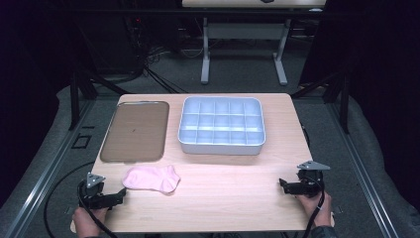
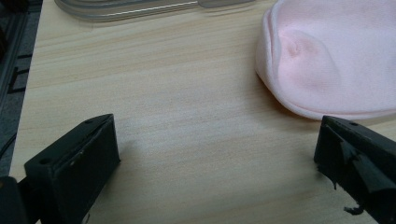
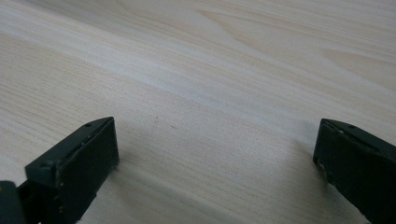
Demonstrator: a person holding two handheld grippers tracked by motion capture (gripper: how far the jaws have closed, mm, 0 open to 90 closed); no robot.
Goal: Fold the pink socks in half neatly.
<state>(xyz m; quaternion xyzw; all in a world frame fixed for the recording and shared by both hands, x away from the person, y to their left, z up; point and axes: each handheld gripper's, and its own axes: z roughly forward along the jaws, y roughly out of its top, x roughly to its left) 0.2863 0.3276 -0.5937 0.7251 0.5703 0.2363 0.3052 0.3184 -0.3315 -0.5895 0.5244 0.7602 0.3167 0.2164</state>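
The left hand-held gripper (image 1: 110, 197) rests at the near left corner of the counter (image 1: 233, 193), its jaws spread wide with nothing between them. In the left gripper view bare wood lies between the two black jaws, and the sock (image 2: 334, 56) lies just ahead of the right-hand jaw, close to it but apart. In the high view the pink sock (image 1: 151, 178) lies flat just beyond and to the right of this hand-held gripper, its toe end toward the counter's middle.

The right hand-held gripper (image 1: 292, 186) sits at the near right edge, held by a hand (image 1: 317, 206) coming in from below, its jaws likewise spread and empty. The right gripper view shows pale wood grain between them. The sock lies well apart from it, across the counter.

Farther out from the left hand-held gripper, past the sock, a flat brown tray (image 1: 136, 131) lies on the far left part of the counter. Beside it to the right stands a grey bin (image 1: 221, 125) split into many small compartments; nothing shows inside them.

The counter is light wood with a smooth, faintly glossy top. Around it the room is dark: grey floor matting, metal rails along both sides, black frame struts, and cables on the floor behind. Beyond the far edge stands another table (image 1: 242, 44) on white legs.
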